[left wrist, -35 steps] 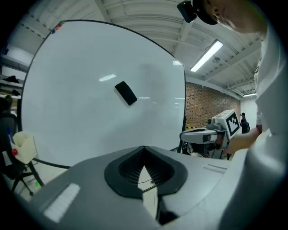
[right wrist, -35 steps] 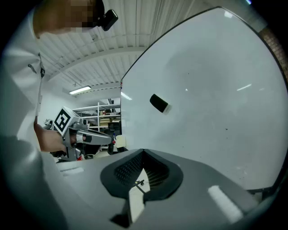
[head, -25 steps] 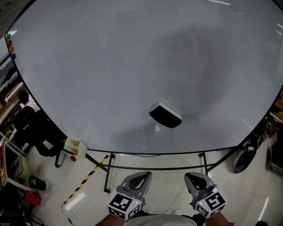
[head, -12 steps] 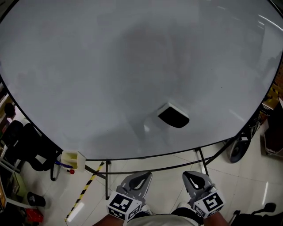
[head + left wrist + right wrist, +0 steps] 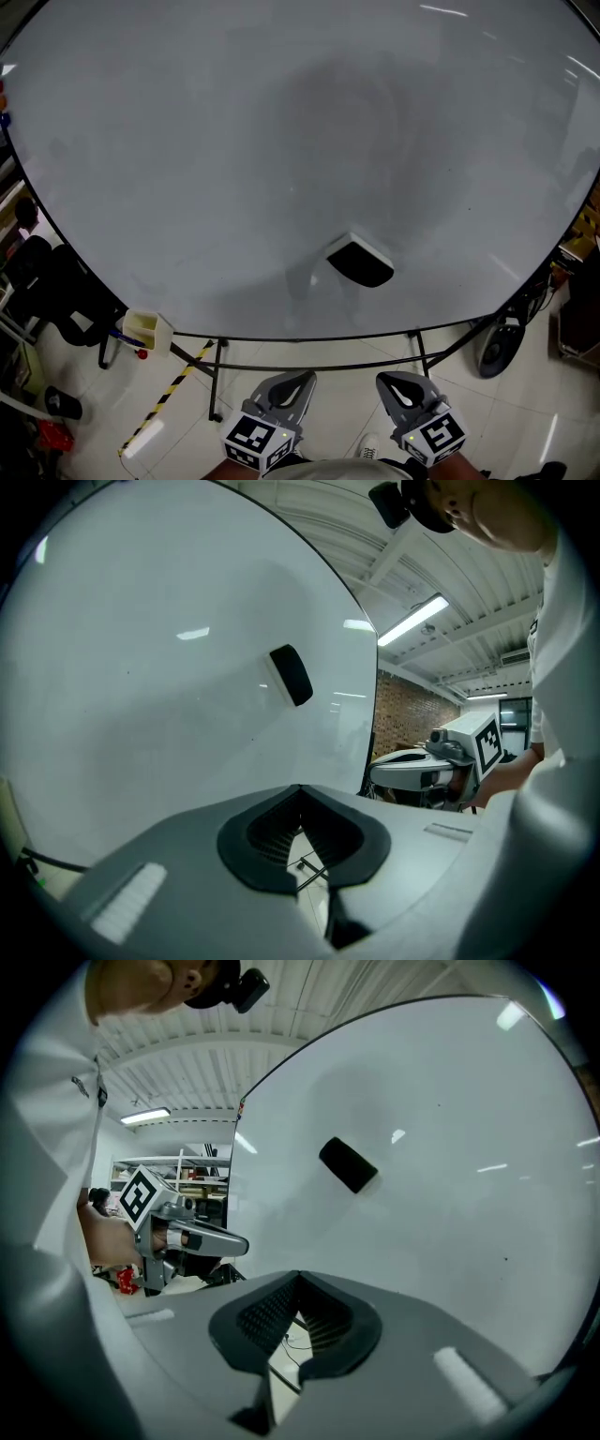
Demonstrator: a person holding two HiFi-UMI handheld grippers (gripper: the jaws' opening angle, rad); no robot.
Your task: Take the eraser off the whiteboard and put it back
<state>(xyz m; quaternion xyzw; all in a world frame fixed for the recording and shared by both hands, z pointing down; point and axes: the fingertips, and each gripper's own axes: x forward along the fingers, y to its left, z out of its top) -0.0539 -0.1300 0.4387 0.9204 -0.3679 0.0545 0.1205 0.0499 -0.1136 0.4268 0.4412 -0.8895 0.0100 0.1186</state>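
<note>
While the black eraser [image 5: 359, 262] is seen stuck to the lower middle of the whiteboard [image 5: 234, 141], the left gripper [image 5: 302, 378] and the right gripper [image 5: 386, 380] are held side by side below the board's bottom edge, well apart from the eraser. Both grippers are clenched, jaw tips pressed together, and nothing is gripped between them.

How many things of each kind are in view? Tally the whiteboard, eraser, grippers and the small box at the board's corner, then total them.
whiteboard: 1
eraser, stuck on the board: 1
grippers: 2, the left gripper and the right gripper
cream box at the board's lower left corner: 1
Total: 5
</note>
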